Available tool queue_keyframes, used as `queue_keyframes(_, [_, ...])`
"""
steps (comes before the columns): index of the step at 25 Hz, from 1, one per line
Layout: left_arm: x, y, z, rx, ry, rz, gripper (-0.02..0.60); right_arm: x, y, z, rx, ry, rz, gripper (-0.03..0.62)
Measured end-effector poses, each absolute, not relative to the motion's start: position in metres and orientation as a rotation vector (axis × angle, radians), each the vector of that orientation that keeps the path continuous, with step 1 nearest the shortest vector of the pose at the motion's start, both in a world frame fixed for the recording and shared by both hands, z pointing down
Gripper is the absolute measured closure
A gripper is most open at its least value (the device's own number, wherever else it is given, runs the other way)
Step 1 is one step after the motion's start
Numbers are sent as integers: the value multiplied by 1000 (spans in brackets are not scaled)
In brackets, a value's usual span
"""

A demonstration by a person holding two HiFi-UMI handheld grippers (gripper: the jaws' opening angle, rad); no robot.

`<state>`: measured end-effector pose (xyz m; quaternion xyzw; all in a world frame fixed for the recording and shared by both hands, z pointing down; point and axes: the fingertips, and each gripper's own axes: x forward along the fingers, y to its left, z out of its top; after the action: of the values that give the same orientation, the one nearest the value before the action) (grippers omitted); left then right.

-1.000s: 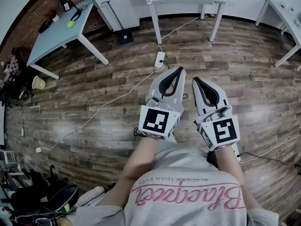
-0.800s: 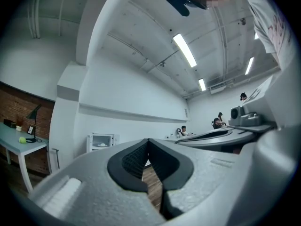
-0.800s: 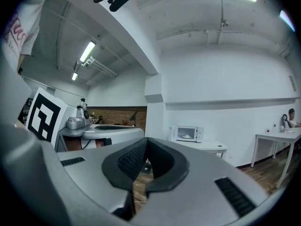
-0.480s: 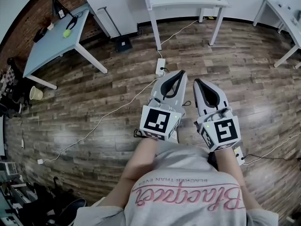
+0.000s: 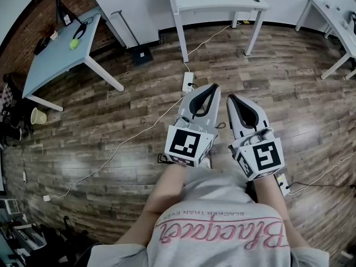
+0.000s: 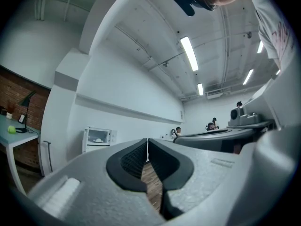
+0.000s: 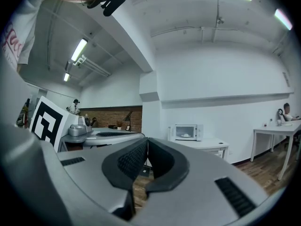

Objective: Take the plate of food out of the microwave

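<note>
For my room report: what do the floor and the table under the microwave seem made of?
The floor looks like wood or wood-look laminate planks: brown grain, staggered seams, mild sheen. The table under the microwave has a smooth matte white top and slim white legs, perhaps laminate and painted metal; the look leaves it open.

A floor of dark, weathered wood planks (image 5: pixel 111 127) fills the room. A white metal-legged desk (image 5: pixel 222 1) stands by the plain white wall (image 7: pixel 225 79) ahead, with a second white desk (image 5: pixel 328 13) off to its right. At the left, a pale blue-grey desk (image 5: pixel 53 65) sits near a red brick wall (image 6: pixel 11 84). A white power strip (image 5: pixel 187 82) lies on the planks. Long fluorescent tube lights (image 6: pixel 189 53) run along the white ceiling (image 7: pixel 225 18).
</note>
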<state>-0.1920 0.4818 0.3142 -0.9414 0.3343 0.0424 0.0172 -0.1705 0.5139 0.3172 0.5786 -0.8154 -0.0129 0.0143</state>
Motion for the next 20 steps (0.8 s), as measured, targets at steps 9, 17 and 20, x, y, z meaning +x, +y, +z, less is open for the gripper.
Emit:
queue_keyframes(9, [-200, 470, 320, -2955, 997, 125, 575, -176, 502, 327, 1812, -2467, 4, 583])
queue_keyframes(17, [-202, 463, 322, -2948, 1008, 141, 575, -173, 492, 324, 1817, -2519, 17, 583])
queue_keyframes(20, [-199, 458, 321, -2942, 1006, 138, 575, -167, 485, 322, 1832, -2512, 6, 583])
